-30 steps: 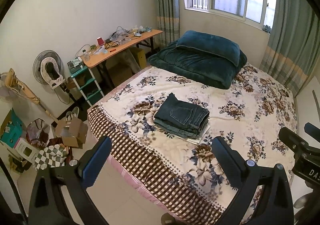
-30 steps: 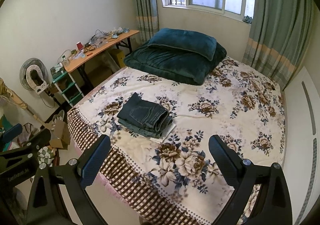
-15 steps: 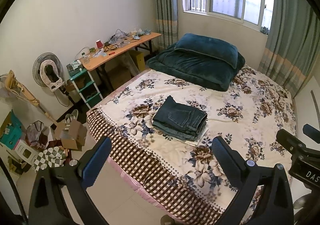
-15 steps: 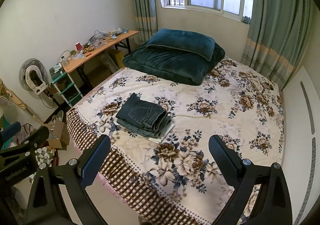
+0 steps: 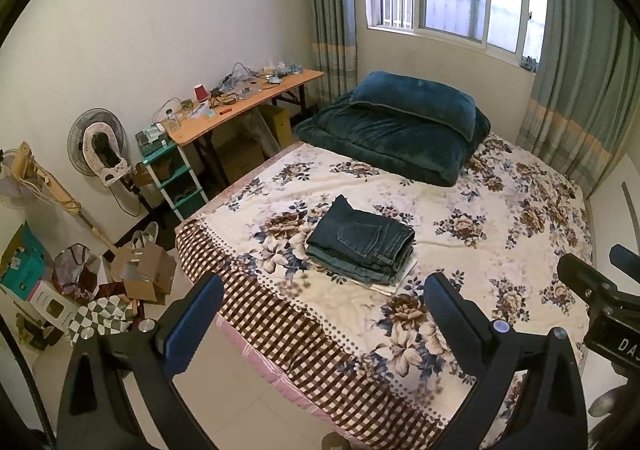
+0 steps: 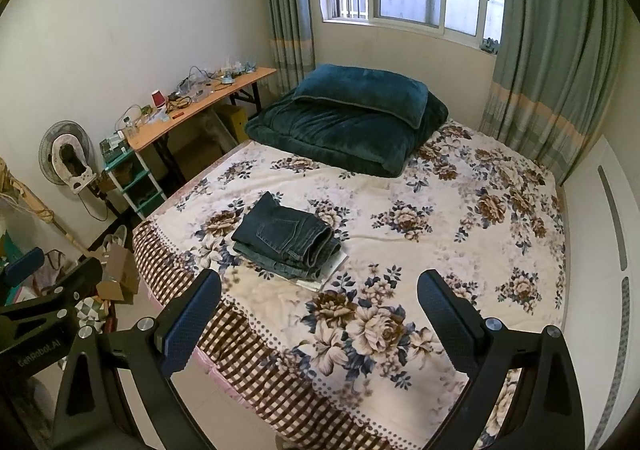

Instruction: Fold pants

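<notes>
A stack of folded dark blue jeans [image 5: 362, 246] lies on the flowered bedspread [image 5: 480, 234] near the bed's foot, on top of a white sheet. It also shows in the right wrist view [image 6: 288, 240]. My left gripper [image 5: 322, 320] is open and empty, held well back from the bed over the floor. My right gripper [image 6: 320, 314] is open and empty, also back from the bed's foot edge. Part of the right gripper shows at the right of the left wrist view [image 5: 604, 310].
A dark green quilt and pillow [image 5: 400, 126] lie at the bed's head under the window. A cluttered wooden desk [image 5: 240, 106] and green shelf [image 5: 172, 174] stand left of the bed. A fan [image 5: 100, 148], boxes [image 5: 140, 270] and bags sit on the floor at left.
Both grippers have drawn back and up from the bed, so the folded jeans look smaller and farther. Both stay open. The jeans have not moved.
</notes>
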`<state>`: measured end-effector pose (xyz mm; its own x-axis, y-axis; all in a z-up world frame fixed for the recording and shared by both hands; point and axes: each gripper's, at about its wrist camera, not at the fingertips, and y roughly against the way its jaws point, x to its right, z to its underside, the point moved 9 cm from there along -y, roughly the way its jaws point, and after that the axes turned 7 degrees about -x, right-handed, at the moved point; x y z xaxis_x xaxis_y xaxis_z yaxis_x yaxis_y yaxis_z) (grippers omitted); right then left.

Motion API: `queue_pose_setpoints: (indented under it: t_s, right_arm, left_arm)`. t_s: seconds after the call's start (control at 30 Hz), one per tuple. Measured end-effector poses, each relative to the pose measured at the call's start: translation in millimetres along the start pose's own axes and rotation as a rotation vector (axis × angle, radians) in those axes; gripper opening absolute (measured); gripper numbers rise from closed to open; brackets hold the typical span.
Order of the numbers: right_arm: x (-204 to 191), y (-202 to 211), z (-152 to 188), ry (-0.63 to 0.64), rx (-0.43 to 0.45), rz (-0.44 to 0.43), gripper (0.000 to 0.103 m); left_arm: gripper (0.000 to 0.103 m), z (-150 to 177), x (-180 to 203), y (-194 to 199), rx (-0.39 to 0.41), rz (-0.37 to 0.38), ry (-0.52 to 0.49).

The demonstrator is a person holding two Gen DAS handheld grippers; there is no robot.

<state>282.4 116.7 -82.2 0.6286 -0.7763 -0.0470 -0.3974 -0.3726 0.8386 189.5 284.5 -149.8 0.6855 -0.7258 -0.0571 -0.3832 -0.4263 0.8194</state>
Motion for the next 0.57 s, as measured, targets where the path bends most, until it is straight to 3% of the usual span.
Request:
queue_pose_setpoints:
  t_s: [0.57]
  right_arm:
    - [-1.3,3.1,-1.4,-0.001,0.003,-0.001,0.101]
  left_arm:
    - [0.103,-0.8,0.5,9.2,0.022,0.001,0.006]
